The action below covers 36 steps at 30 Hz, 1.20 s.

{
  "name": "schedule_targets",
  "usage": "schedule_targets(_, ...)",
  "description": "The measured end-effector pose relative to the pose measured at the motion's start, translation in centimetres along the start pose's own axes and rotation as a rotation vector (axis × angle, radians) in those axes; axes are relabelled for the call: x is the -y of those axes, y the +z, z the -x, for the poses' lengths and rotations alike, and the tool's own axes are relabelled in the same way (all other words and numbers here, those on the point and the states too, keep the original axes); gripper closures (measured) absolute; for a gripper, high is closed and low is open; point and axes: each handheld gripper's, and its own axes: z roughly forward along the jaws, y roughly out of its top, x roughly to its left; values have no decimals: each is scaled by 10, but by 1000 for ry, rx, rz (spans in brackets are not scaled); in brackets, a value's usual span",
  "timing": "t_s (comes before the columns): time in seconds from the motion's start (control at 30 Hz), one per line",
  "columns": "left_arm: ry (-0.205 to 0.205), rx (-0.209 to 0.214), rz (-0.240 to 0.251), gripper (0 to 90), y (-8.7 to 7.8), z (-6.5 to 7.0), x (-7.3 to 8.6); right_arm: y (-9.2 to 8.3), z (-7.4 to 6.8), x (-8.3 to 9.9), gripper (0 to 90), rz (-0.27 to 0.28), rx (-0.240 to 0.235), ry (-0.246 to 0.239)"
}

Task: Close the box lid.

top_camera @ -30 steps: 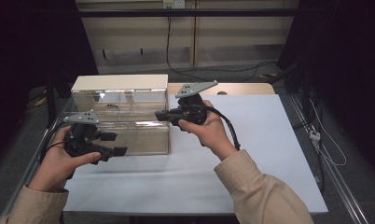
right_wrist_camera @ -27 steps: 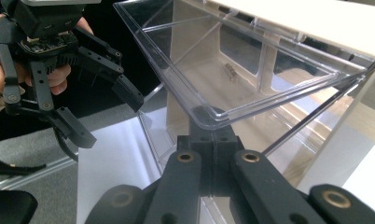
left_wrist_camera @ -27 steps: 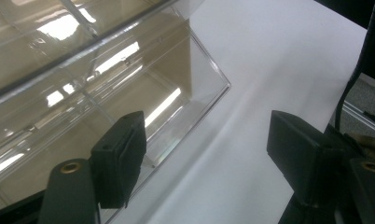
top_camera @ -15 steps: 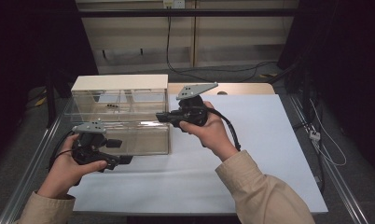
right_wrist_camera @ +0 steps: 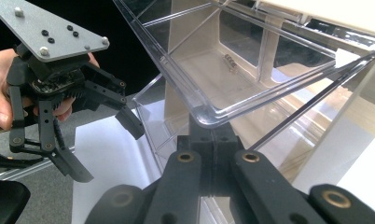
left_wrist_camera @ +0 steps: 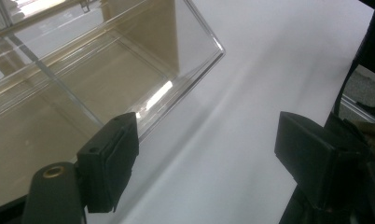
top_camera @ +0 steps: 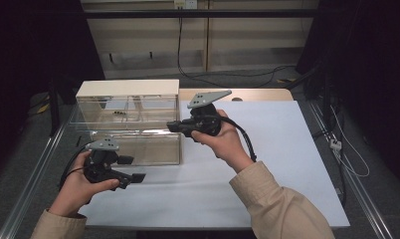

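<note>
A clear plastic drawer cabinet with a cream top (top_camera: 128, 87) stands at the table's left. Its upper drawer (top_camera: 138, 105) is pulled out and holds a small dark striped part (top_camera: 119, 114) (right_wrist_camera: 230, 62). My right gripper (top_camera: 172, 127) (right_wrist_camera: 208, 140) is shut on that drawer's front right corner lip. The lower drawer (top_camera: 138, 147) (left_wrist_camera: 83, 84) also stands pulled out. My left gripper (top_camera: 132, 169) (left_wrist_camera: 209, 158) (right_wrist_camera: 108, 151) hovers low over the white table top by the lower drawer's front corner. Its jaws have just been opening, with nothing between them.
A white sheet (top_camera: 267, 149) covers the table to the right of the cabinet. Metal rails (top_camera: 34, 179) run along the table's sides. Cables (top_camera: 347, 149) lie on the floor at the right, and a shelf unit (top_camera: 188, 40) stands behind the table.
My left hand has sunk and come nearer the table's front edge, off the lower drawer's front, with its jaws wider apart. The right hand and upper drawer have kept still.
</note>
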Motion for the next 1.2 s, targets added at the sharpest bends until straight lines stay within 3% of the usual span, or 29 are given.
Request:
schedule_targets(0.13,3,-18,-3,215,0,-1,4,2,-1,2,900,-4,-5,-1)
schedule_targets(0.23,1,-3,0,212,2,-2,7,3,0,5,900,-2,-6,3)
schedule_targets(0.97,-7,-5,-2,207,10,-3,15,8,2,25,900,-27,-7,19)
schedule_targets(1.2,-7,0,-4,201,13,-3,17,5,3,30,900,-13,-17,25)
